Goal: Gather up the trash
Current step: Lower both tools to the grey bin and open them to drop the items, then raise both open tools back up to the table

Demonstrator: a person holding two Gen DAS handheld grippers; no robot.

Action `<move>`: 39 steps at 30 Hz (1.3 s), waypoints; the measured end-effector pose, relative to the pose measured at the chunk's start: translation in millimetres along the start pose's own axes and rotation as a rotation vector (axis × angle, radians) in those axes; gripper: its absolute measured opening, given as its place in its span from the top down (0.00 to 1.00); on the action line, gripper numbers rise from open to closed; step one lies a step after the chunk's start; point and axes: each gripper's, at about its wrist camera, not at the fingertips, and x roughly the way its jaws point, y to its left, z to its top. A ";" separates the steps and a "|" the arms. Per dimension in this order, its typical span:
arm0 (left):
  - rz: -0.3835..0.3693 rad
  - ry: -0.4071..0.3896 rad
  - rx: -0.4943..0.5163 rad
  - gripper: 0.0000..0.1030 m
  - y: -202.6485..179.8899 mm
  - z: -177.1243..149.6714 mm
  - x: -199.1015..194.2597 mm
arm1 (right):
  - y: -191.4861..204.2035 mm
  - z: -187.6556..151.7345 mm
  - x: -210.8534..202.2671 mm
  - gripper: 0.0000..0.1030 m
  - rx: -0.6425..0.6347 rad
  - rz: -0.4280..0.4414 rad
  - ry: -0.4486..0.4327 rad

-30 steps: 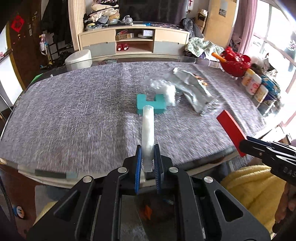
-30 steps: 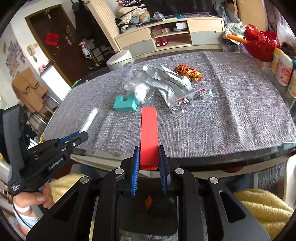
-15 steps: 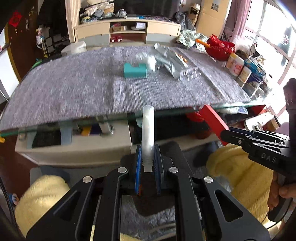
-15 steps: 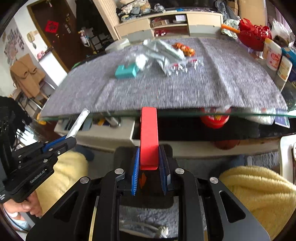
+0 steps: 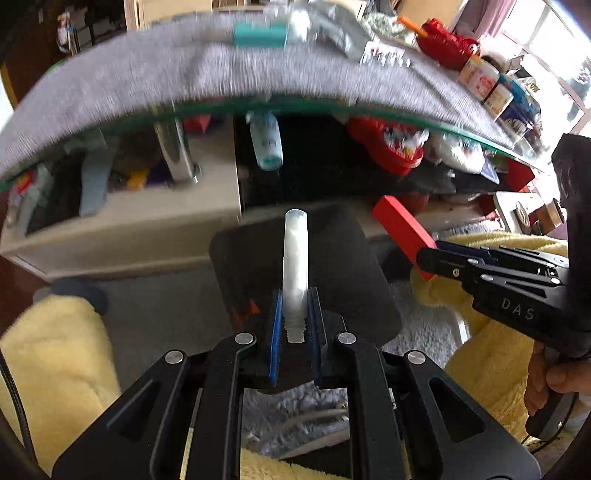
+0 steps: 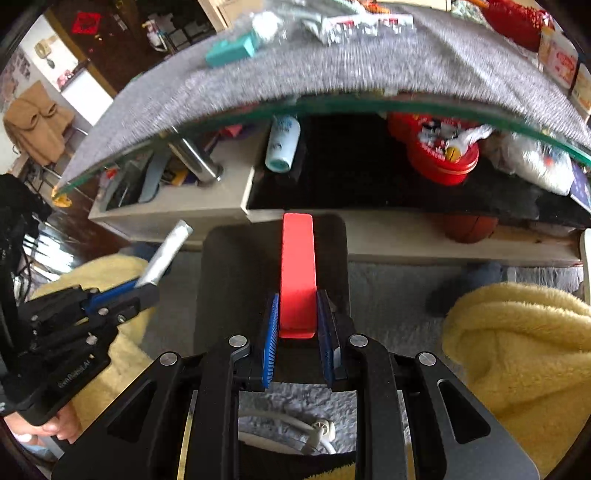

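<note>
The counter (image 5: 147,74), a glass top under a grey woven cloth, arches across the top of both views, its near edge blurred. A teal block (image 5: 260,35), crinkled silver packaging (image 5: 332,26) and a clear blister pack (image 6: 369,22) lie on the cloth, well apart from both tools. On the shelf under the glass lie a white bottle with a teal cap (image 6: 282,142) and a round red tin (image 6: 439,155). Below the tools sits a dark rounded bin (image 5: 332,258), flanked by yellow fleece-covered legs (image 6: 517,350).

The right tool (image 6: 297,328) is clamped narrowly on a red flat block (image 6: 297,273), its long axis running straight out along the fingers towards the counter's edge, over the bin. The letters "DAS" show on that tool's body in the left view; the writing on the other tool's body is too small to make out.

The left tool (image 5: 295,325) grips a translucent white tube (image 5: 295,266) by its threaded end; the tube points forward in line with the fingers, its closed tip over the bin. A hand (image 5: 554,380) holds the right tool's handle.
</note>
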 end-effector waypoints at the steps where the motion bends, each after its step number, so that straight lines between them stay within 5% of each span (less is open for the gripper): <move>1: -0.007 0.015 -0.005 0.89 0.7 -1.9 6.2 | -0.5 -1.9 4.5 0.79 0.001 0.002 0.008; 8: -0.026 0.098 -0.016 0.89 2.7 -9.7 40.2 | -1.8 -8.8 39.8 0.79 0.005 0.015 0.097; 19: -0.012 0.122 -0.041 0.87 8.5 -3.7 50.9 | -10.7 -1.9 50.1 0.77 0.036 0.002 0.115; 22: 0.009 0.127 -0.042 0.68 10.3 -2.9 50.8 | -14.2 -0.1 50.1 0.76 0.048 -0.001 0.111; 24: 0.020 0.122 -0.039 0.55 11.1 -1.6 49.1 | -16.3 0.7 47.6 0.66 0.057 -0.009 0.104; 28: 0.039 0.099 -0.039 0.30 13.2 2.5 41.5 | -22.2 4.0 35.8 0.18 0.069 -0.044 0.060; 32: 0.082 0.043 -0.031 0.08 17.6 13.8 21.8 | -30.4 12.1 16.4 0.07 0.086 -0.070 0.010; 39: 0.120 -0.052 -0.030 0.08 22.9 44.6 -12.2 | -42.5 44.3 -36.6 0.06 0.121 -0.076 -0.133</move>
